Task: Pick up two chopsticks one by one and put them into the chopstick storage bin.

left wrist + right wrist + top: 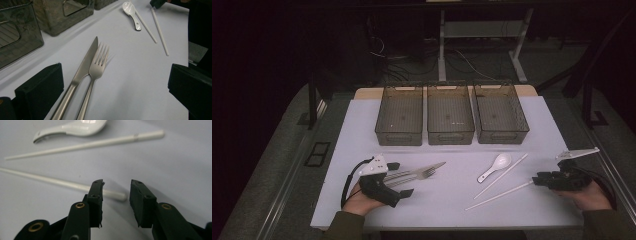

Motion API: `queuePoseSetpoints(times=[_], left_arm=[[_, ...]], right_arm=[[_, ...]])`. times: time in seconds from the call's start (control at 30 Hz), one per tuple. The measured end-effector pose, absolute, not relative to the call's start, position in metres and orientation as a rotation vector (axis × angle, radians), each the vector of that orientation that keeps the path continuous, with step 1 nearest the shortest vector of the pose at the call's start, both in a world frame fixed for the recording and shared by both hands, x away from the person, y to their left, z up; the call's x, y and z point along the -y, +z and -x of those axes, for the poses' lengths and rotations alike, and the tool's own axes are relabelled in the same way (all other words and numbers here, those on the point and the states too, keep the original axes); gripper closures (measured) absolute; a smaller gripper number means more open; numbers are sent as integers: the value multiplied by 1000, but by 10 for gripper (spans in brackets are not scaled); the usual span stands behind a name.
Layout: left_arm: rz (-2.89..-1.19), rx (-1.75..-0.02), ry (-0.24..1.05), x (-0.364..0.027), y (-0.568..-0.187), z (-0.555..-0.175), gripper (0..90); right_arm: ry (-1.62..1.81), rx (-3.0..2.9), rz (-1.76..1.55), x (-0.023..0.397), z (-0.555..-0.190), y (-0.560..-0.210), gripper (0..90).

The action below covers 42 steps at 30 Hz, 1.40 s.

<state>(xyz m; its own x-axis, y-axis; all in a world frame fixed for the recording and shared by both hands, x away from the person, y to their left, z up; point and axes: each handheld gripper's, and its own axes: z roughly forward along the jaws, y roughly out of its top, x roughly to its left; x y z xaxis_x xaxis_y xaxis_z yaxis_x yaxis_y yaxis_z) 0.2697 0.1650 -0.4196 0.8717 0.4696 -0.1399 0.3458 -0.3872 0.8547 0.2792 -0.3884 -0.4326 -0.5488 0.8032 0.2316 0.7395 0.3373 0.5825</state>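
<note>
Two grippers parked at cutlery, right one lining up on a chopstick

Left gripper [398,178]: jaws spread wide, nothing pinched. Knife [82,68] and fork [96,68] lie side by side on the white mat [447,185], handles running back between the two jaws, blade and tines pointing away ahead of it. Neither pad touches the metal as far as can be seen.

Spoon [496,165] and far chopstick [502,175] lie ahead of the right gripper, touching or nearly so. Three grey bins [450,120] stand in a row well beyond both grippers.

Right gripper [116,192]: jaws partly open, a narrow gap, empty. Near chopstick [57,182] lies flat with its thick end poking past the left pad into the gap; whether that pad brushes it cannot be told.

Judgement: the step looks like a pick of the near chopstick. To do it well, bring the gap squarely across the stick a little up from its end, keep the pads low on the mat, then close slowly so the round stick does not roll or squirt out.
</note>
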Motion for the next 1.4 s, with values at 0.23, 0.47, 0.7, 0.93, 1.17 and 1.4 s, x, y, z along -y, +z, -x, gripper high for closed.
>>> queuePoseSetpoints(times=[0.23,0.47,0.7,0.93,1.17,1.4], left_arm=[[-2016,-595,148,-164,-420,-270,0],[-2014,-599,144,-164,-421,-271,0],[-2015,-595,141,-164,-422,-271,0],[-2017,-596,138,-164,-422,-271,0],[-2015,-595,138,-164,-421,-271,0],[-2015,-592,140,-164,-421,-270,0]], right_arm=[[1016,-2392,-1453,383,-316,-422,629],[1016,-2345,-1538,380,-356,-433,637],[1003,-2370,-1575,379,-364,-441,641],[1023,-2402,-1550,379,-366,-443,634],[1017,-2436,-1532,378,-361,-442,636],[1004,-2467,-1512,377,-343,-440,636]])
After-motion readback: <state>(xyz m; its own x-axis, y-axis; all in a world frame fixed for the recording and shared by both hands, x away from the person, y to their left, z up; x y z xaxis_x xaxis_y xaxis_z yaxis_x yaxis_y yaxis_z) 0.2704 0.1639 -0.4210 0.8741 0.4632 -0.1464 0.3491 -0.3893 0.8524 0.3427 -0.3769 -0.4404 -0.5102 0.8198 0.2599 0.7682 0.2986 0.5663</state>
